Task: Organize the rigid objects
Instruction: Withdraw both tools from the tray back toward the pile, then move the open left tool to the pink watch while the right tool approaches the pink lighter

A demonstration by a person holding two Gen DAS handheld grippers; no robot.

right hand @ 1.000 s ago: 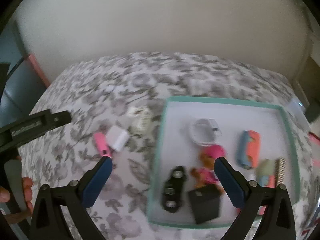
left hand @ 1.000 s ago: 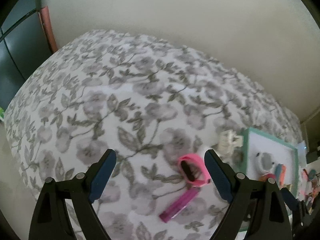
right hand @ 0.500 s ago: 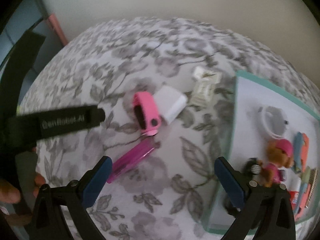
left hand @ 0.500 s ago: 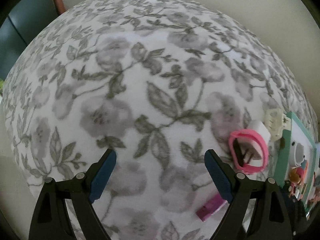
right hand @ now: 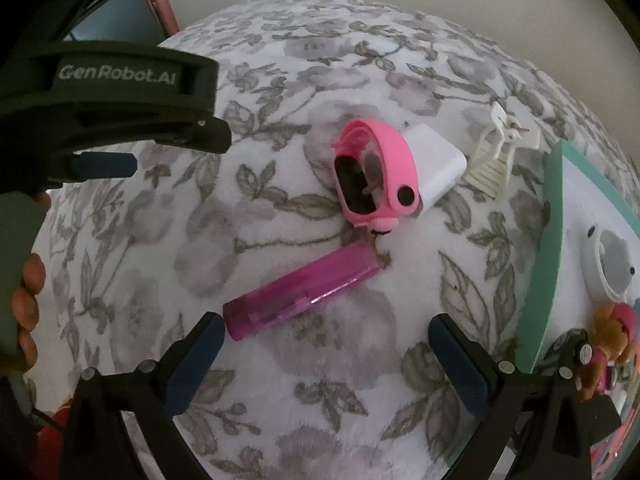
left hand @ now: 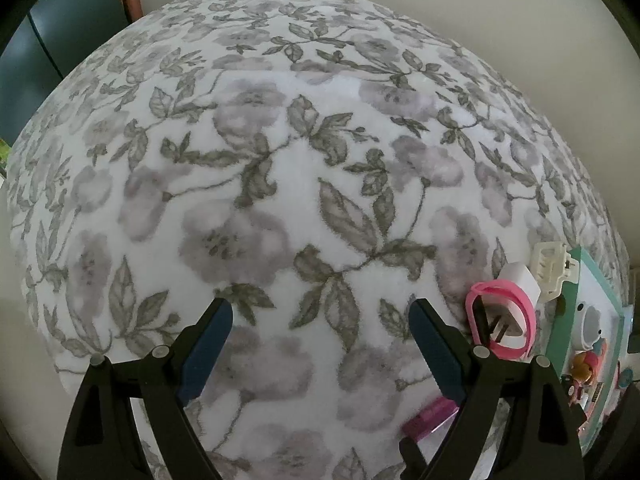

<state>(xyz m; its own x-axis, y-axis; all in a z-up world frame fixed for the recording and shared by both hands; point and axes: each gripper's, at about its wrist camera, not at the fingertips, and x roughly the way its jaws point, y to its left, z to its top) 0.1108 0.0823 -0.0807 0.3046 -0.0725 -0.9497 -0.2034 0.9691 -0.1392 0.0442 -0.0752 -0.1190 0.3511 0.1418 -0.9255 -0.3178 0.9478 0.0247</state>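
The right gripper [right hand: 324, 354] hangs over the floral fleece blanket [right hand: 248, 216] with its fingers spread wide and nothing gripped; the translucent magenta lighter [right hand: 302, 290] lies slanted just ahead of them, its lower end near the left fingertip. Beyond it a pink wristband [right hand: 376, 172] leans against a white charger block [right hand: 436, 162], with a cream hair claw clip [right hand: 500, 152] beside that. At the right edge sits a teal-rimmed tray [right hand: 544, 264] holding small toys. The left gripper [left hand: 320, 316], fingers likewise released, hovers over bare blanket, the wristband just right of its right finger.
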